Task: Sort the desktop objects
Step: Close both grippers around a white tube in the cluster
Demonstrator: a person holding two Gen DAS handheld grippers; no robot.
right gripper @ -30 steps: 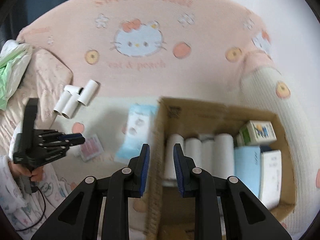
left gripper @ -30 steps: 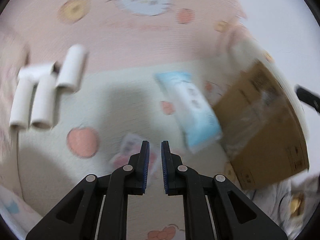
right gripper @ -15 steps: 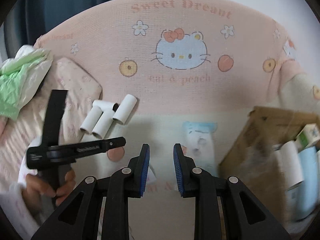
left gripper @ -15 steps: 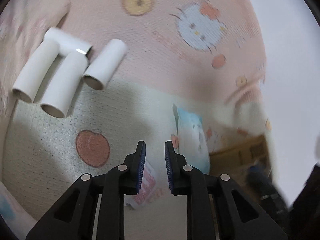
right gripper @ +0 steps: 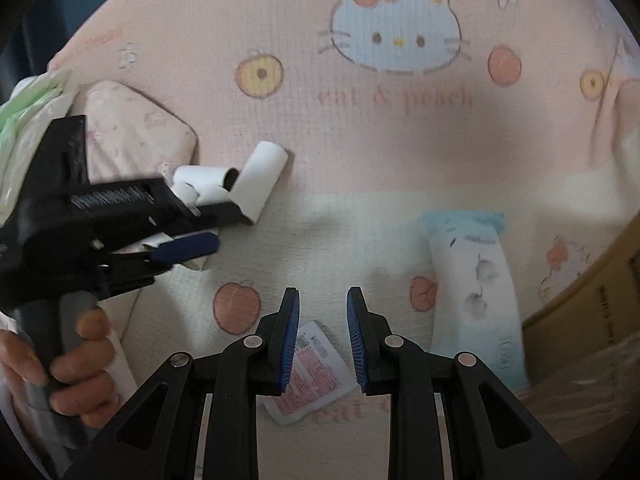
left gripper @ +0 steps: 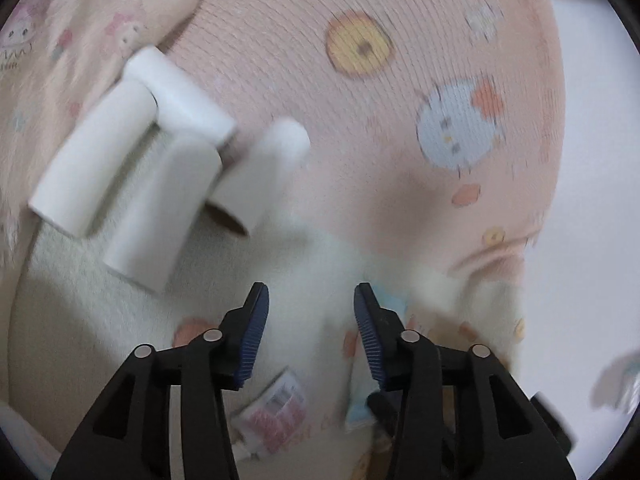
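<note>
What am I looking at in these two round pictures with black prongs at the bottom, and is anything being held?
Each picture comes from a camera mounted on a hand-held claw, looking forward along its two blue-padded fingers. There is no robot arm: a person carries one claw in each hand.

The left view shows the left claw, its jaws opening with nothing between them, near a cluster of white cardboard tubes. The right view shows the right claw, jaws narrow and empty, above a small pink packet. That view also catches the left claw from the side, with the person's hand on its handle.

Everything lies on a pink and cream cartoon-print blanket. A pale blue wipes pack lies beside a cardboard box. Nothing is held.
</note>
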